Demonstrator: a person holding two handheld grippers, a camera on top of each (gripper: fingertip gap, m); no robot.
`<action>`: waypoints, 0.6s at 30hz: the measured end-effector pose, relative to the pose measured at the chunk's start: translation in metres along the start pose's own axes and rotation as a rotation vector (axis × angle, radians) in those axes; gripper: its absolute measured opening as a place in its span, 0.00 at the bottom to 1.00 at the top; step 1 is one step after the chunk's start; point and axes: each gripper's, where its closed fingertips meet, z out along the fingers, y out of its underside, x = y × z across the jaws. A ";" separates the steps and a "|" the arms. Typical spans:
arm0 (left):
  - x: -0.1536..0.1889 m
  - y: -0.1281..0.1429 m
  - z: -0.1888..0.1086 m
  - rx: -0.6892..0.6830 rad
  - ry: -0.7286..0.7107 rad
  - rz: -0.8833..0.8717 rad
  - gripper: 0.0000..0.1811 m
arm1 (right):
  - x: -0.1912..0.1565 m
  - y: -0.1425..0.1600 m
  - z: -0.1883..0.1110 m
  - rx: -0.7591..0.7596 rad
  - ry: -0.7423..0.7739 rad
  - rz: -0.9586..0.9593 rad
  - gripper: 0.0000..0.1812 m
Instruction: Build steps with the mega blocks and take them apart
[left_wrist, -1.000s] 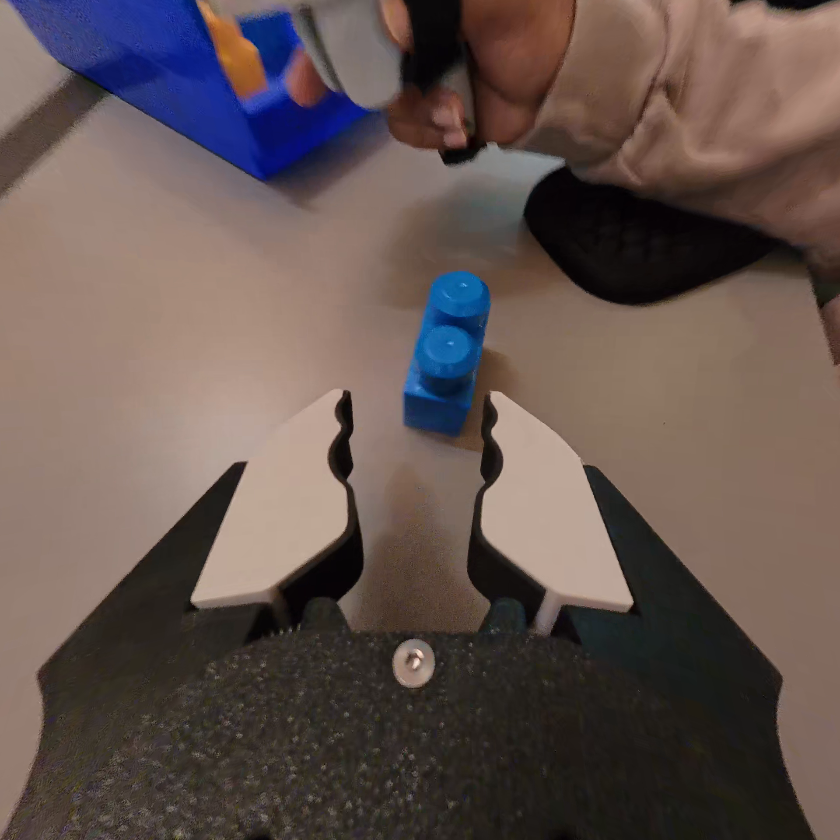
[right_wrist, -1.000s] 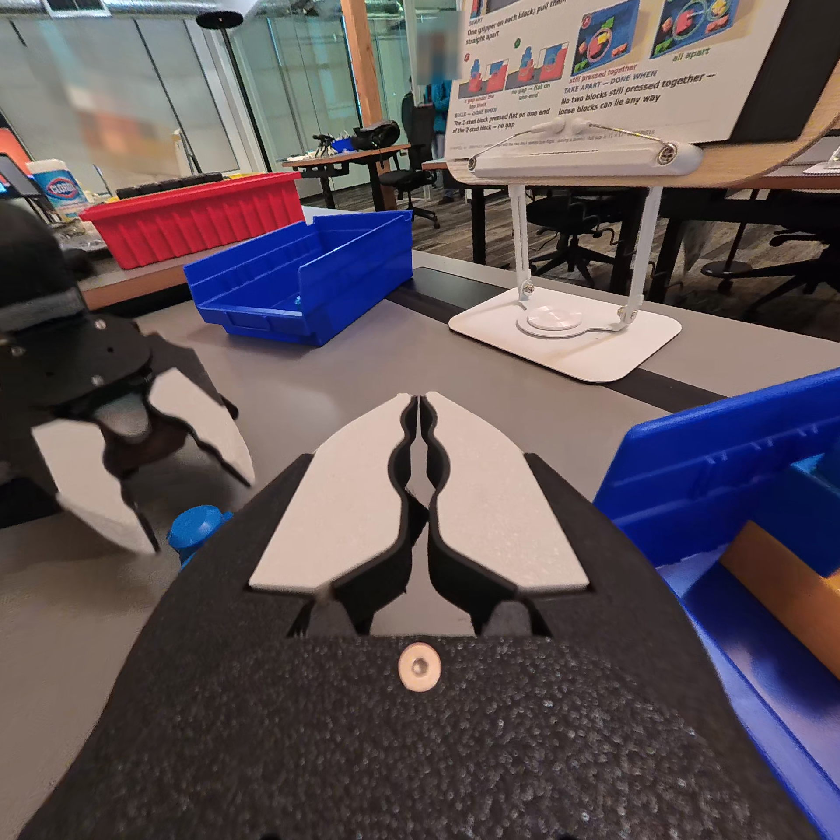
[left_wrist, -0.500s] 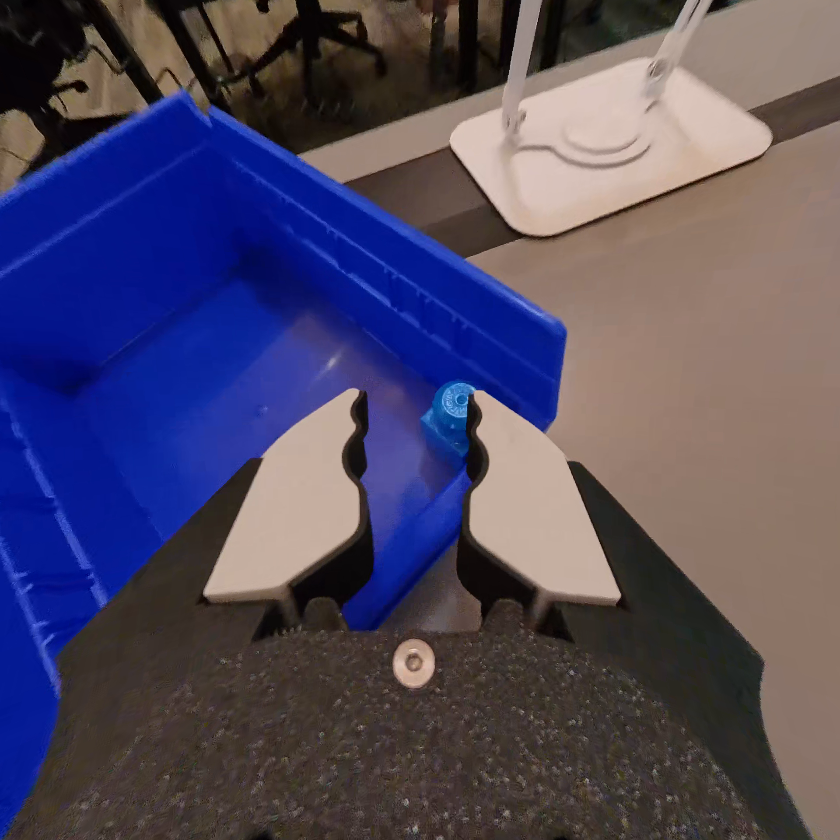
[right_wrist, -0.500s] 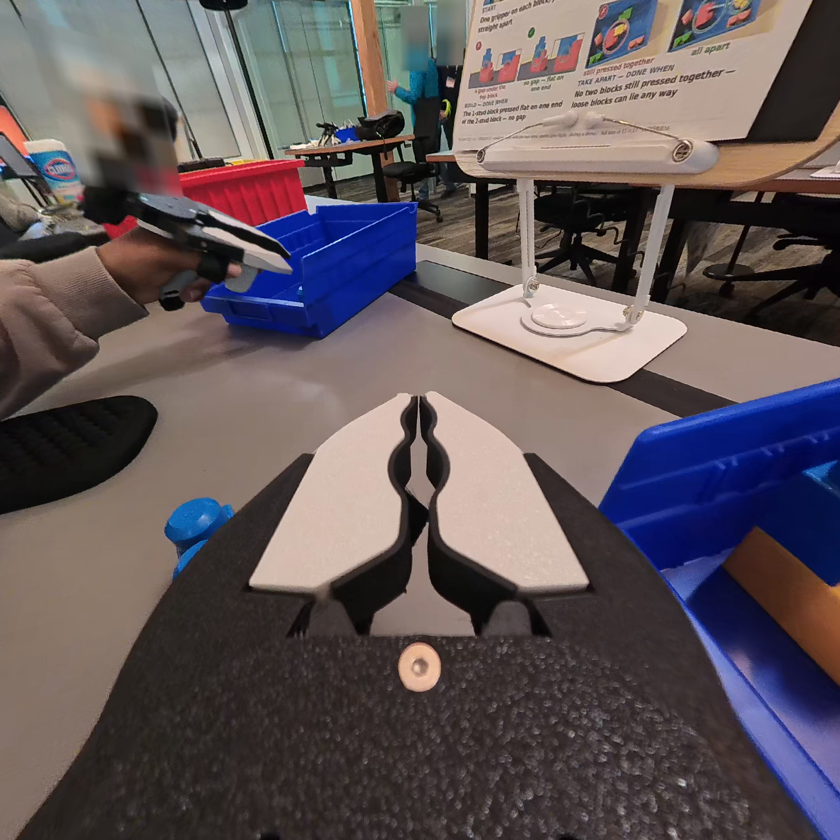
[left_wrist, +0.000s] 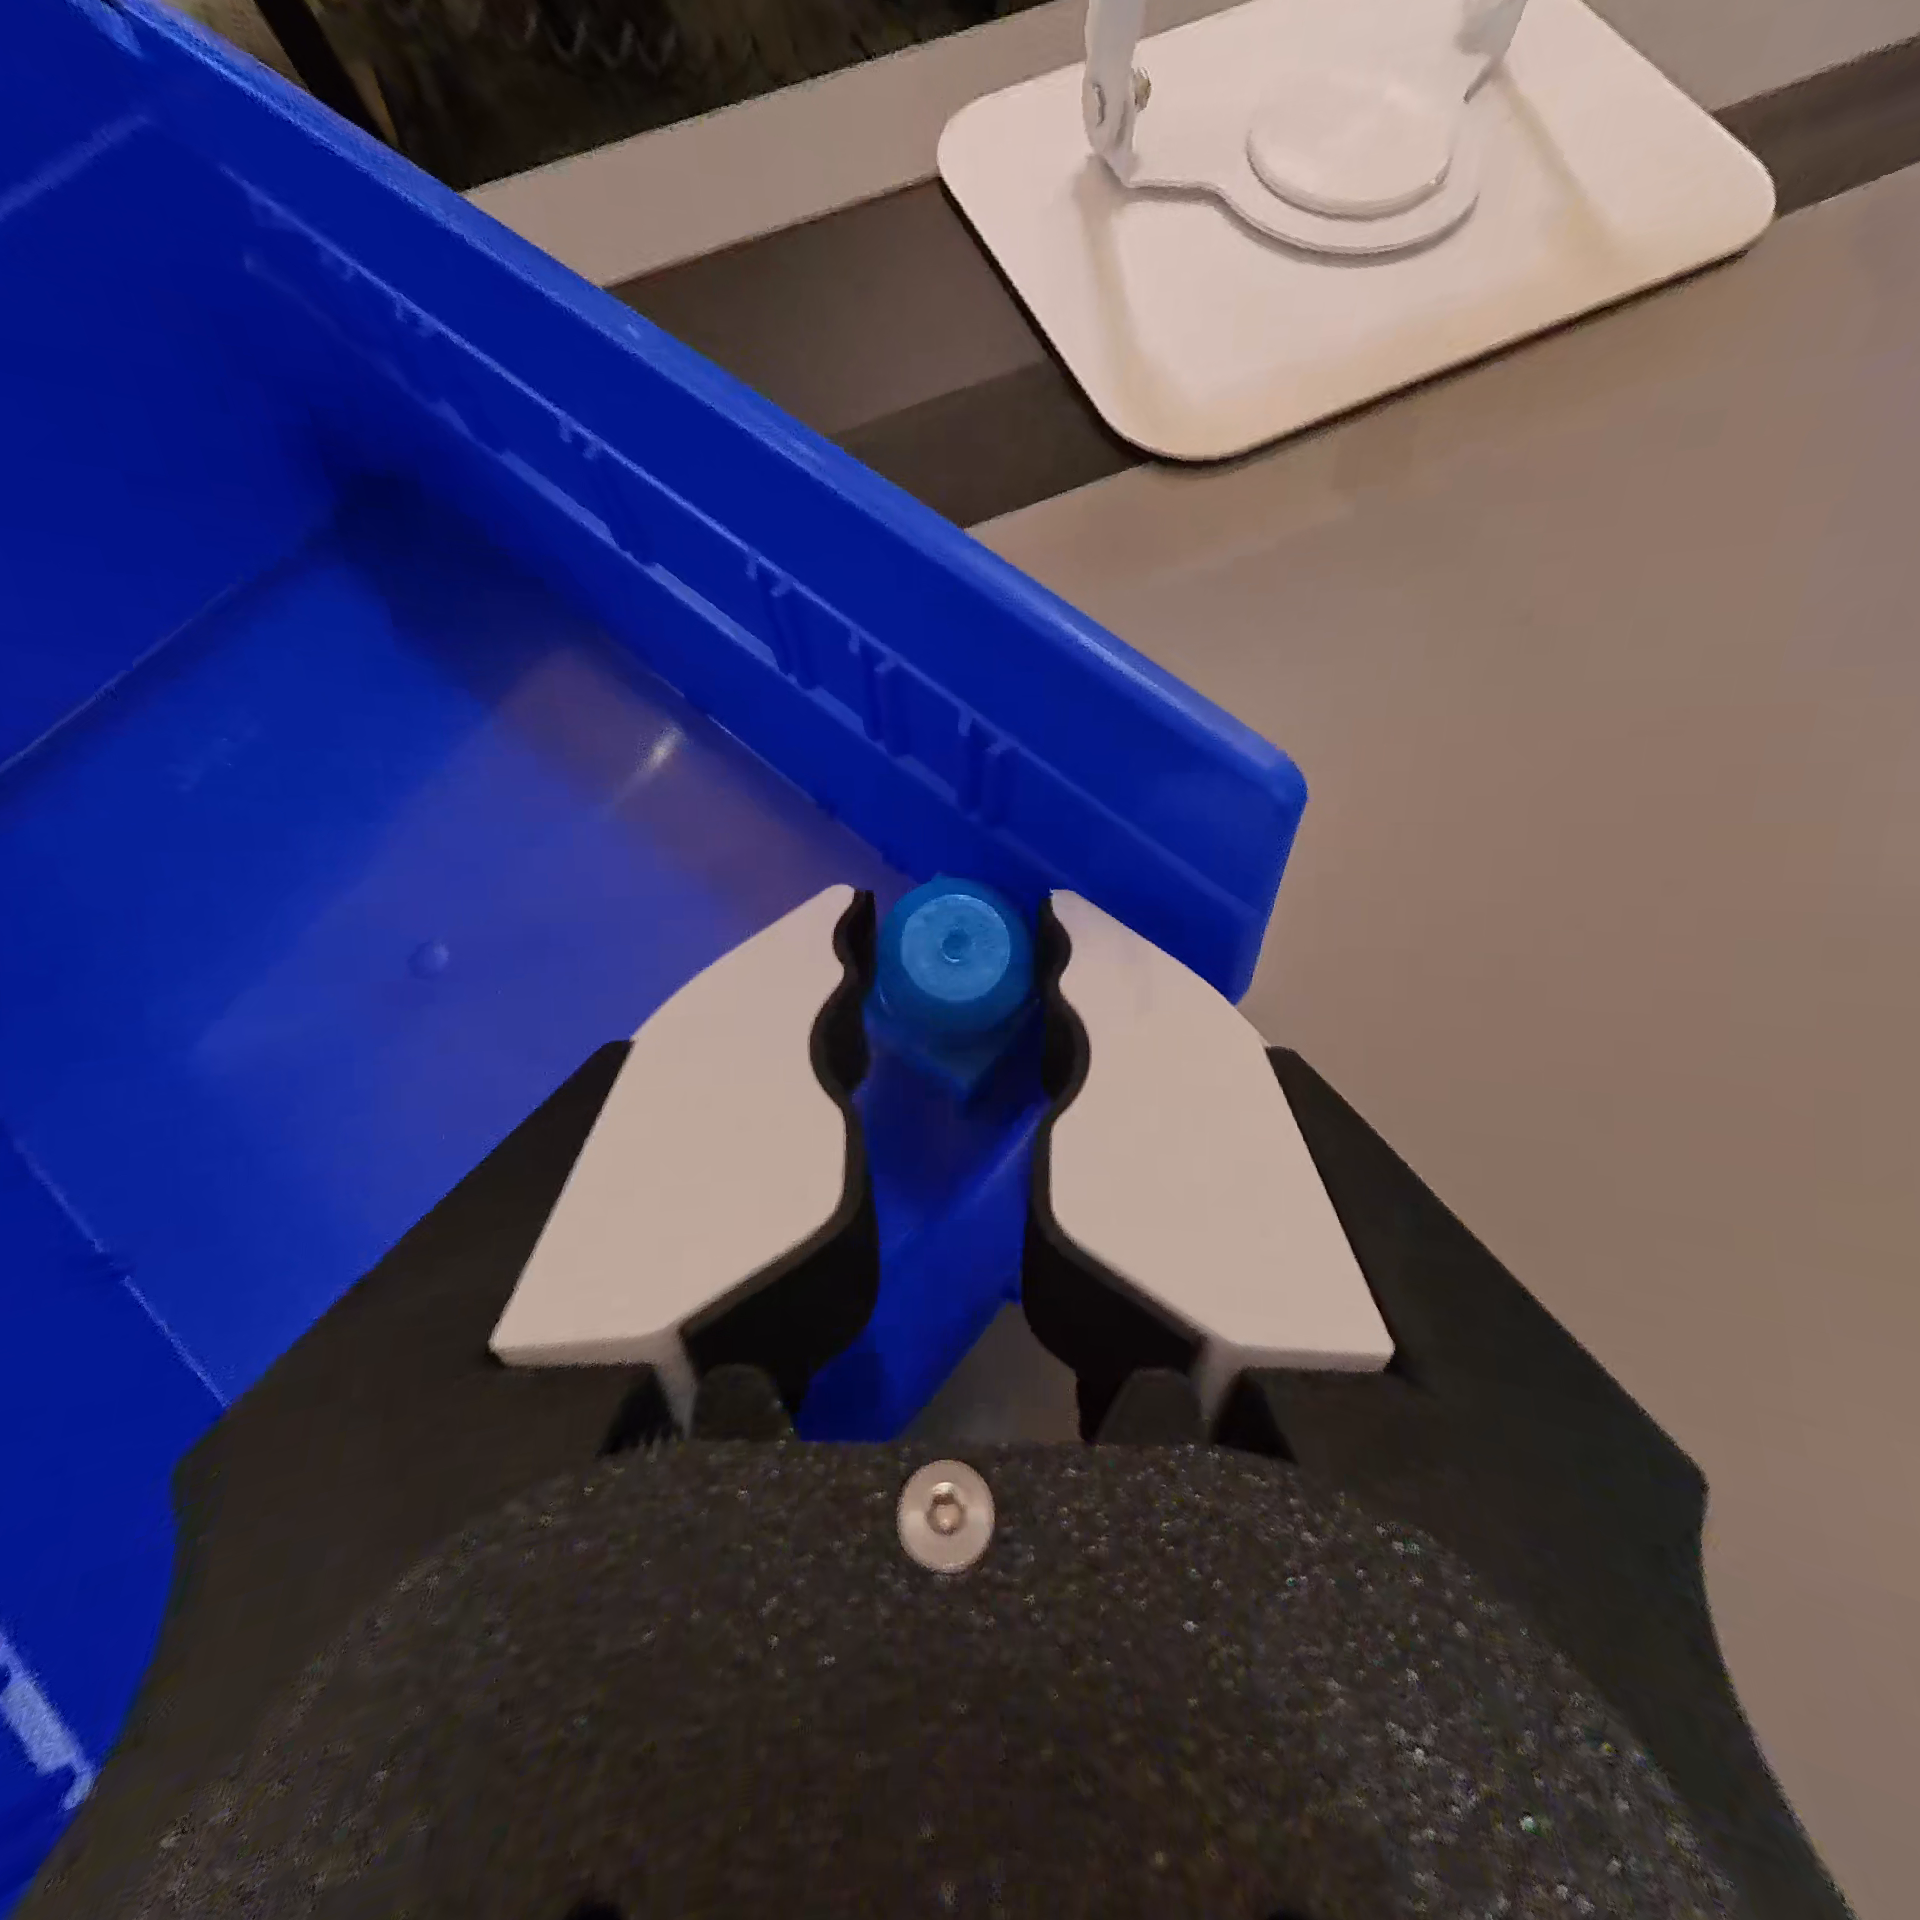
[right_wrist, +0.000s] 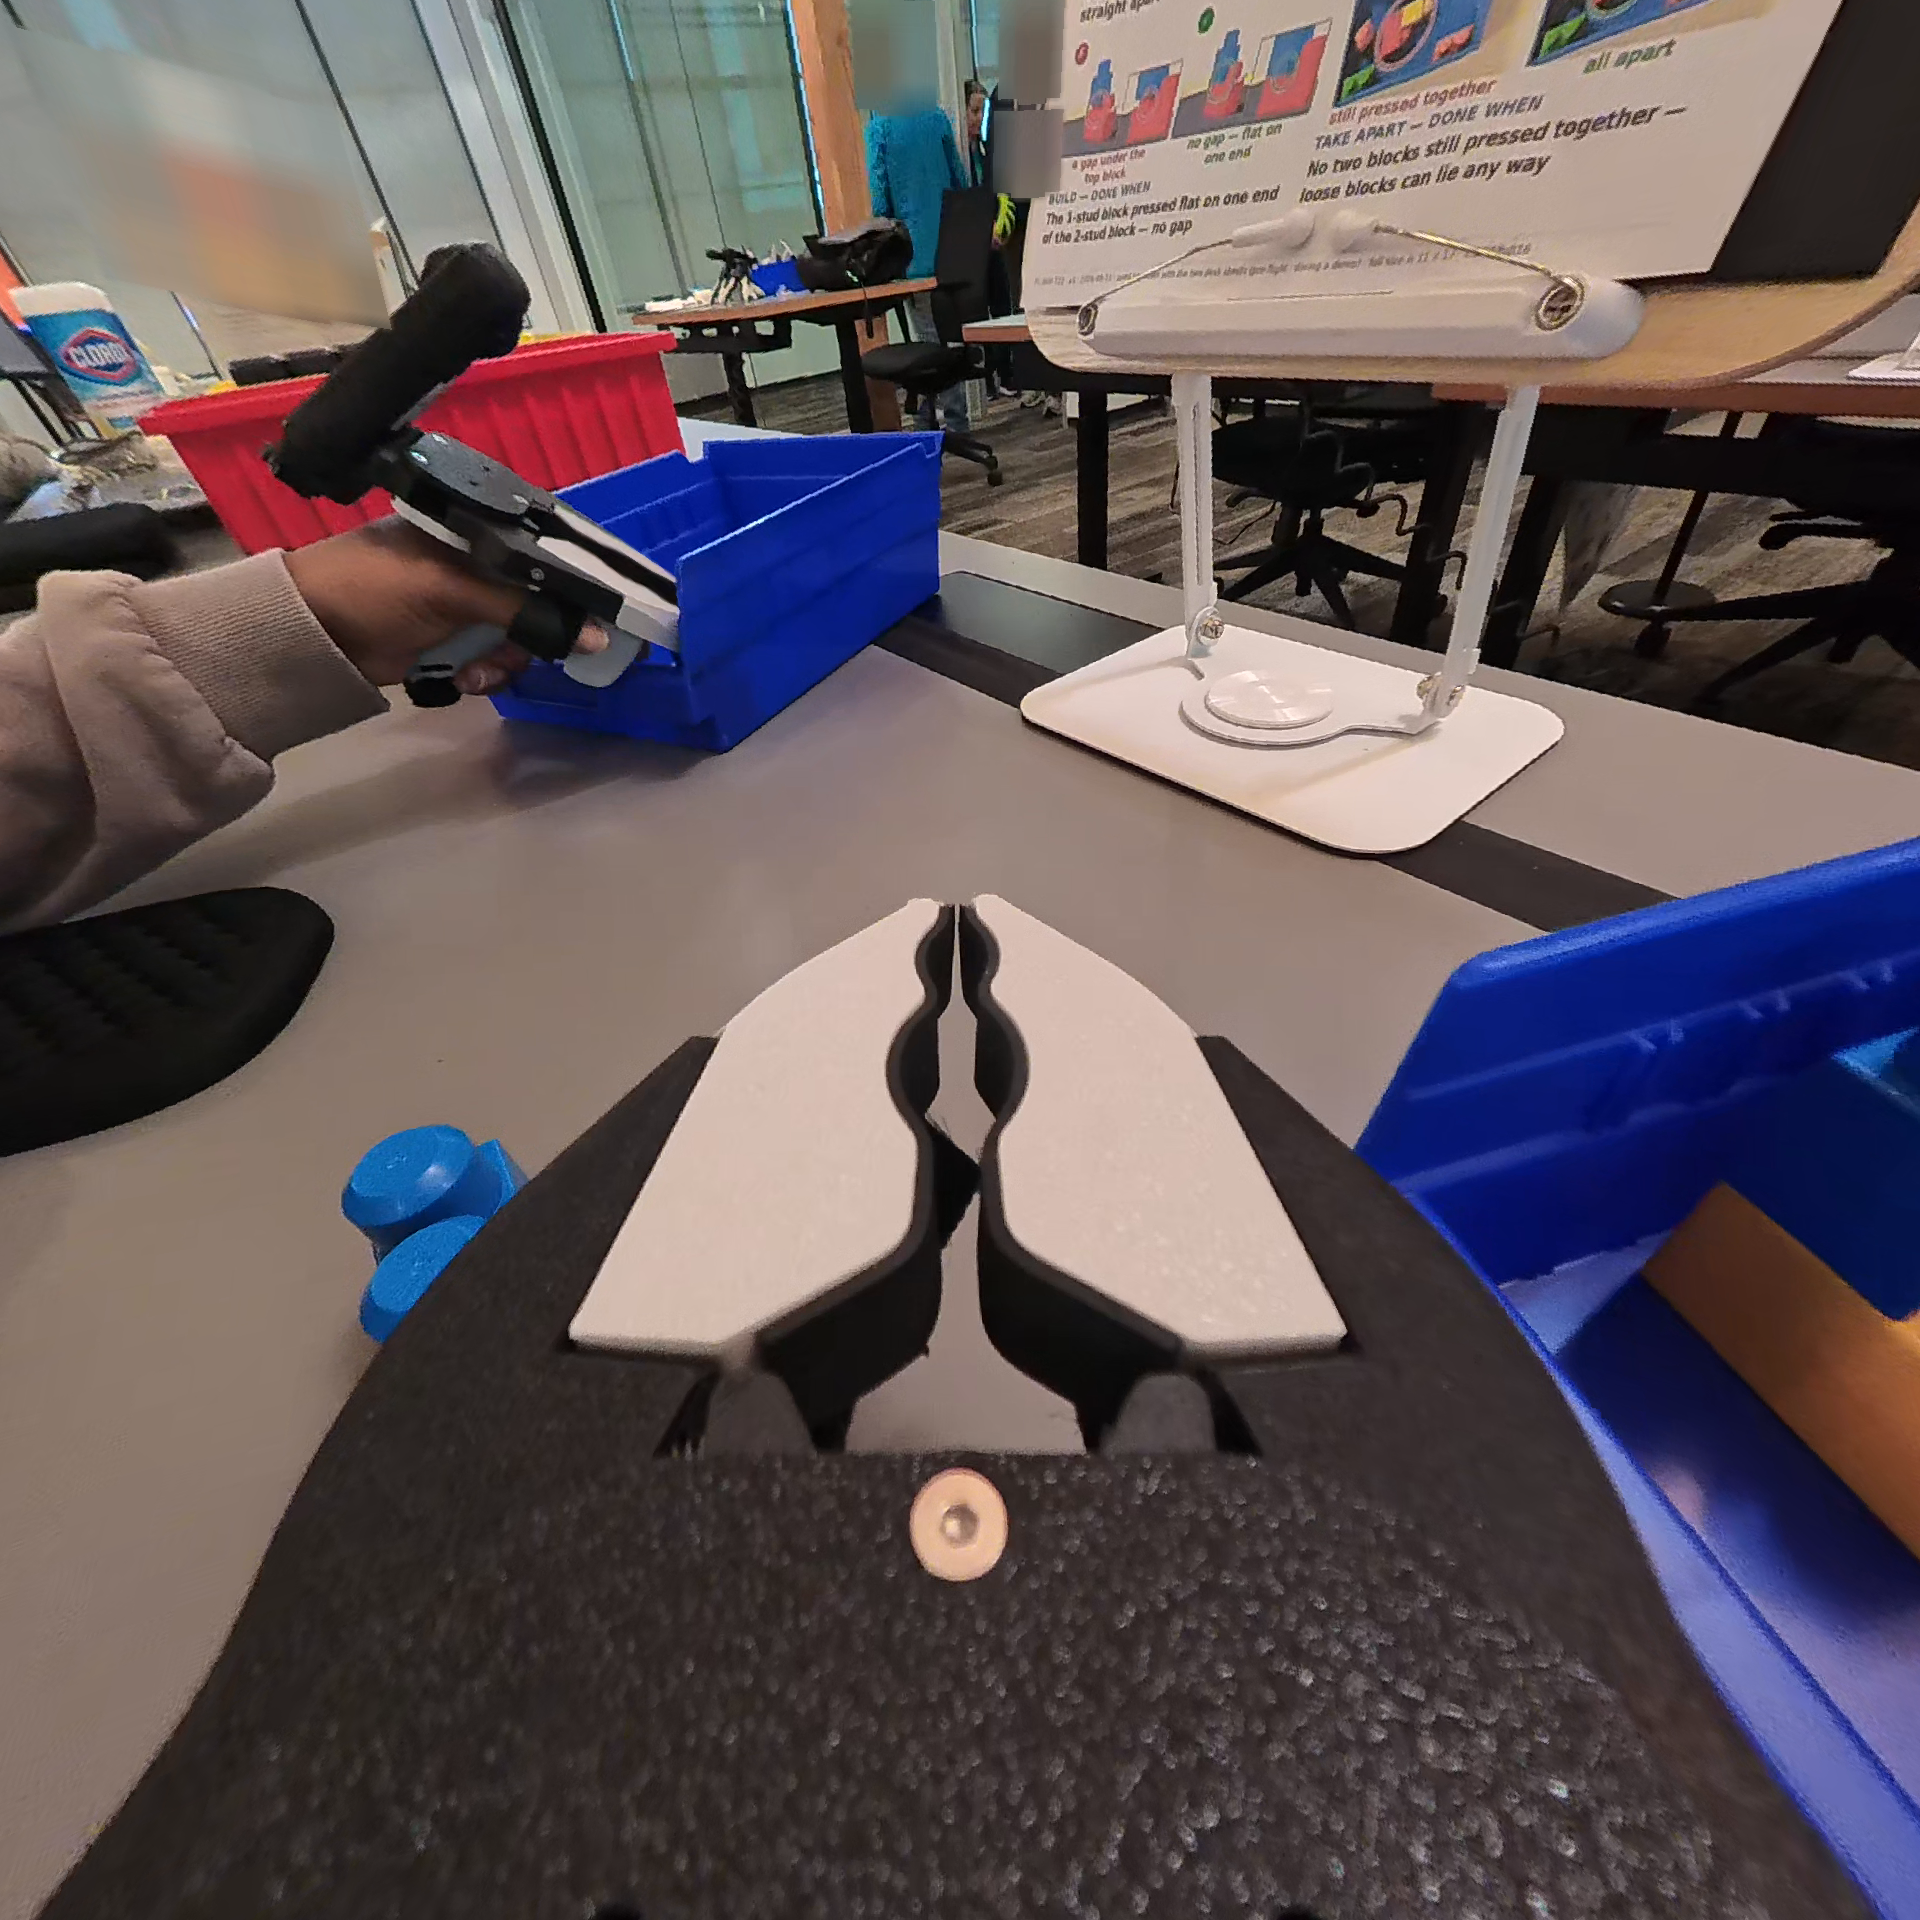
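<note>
Blue one-stud block (left_wrist: 954, 971) clamped in left gripper (left_wrist: 951, 935) over bin (left_wrist: 1039, 717) corner | right gripper (right_wrist: 957, 920) together, empty

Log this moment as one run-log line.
left gripper: fingers around one-stud blue block in blue bin corner | right gripper: shut, empty | two-stud blue block: on table

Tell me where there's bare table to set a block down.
Free: grey table between the black pad, far blue bin and white stand base. Crowded: beside the right tool, with the two-stud block and near bin.
</note>
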 end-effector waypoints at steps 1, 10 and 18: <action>-0.002 -0.002 -0.002 0.015 -0.015 0.000 0.17 | 0.000 0.000 0.000 0.000 0.000 -0.002 0.00; 0.046 -0.060 -0.087 0.291 0.030 0.060 0.16 | -0.001 0.000 0.000 0.000 -0.004 -0.002 0.00; 0.190 -0.013 -0.097 0.143 0.384 0.169 0.16 | -0.006 0.003 0.003 -0.018 -0.014 -0.023 0.00</action>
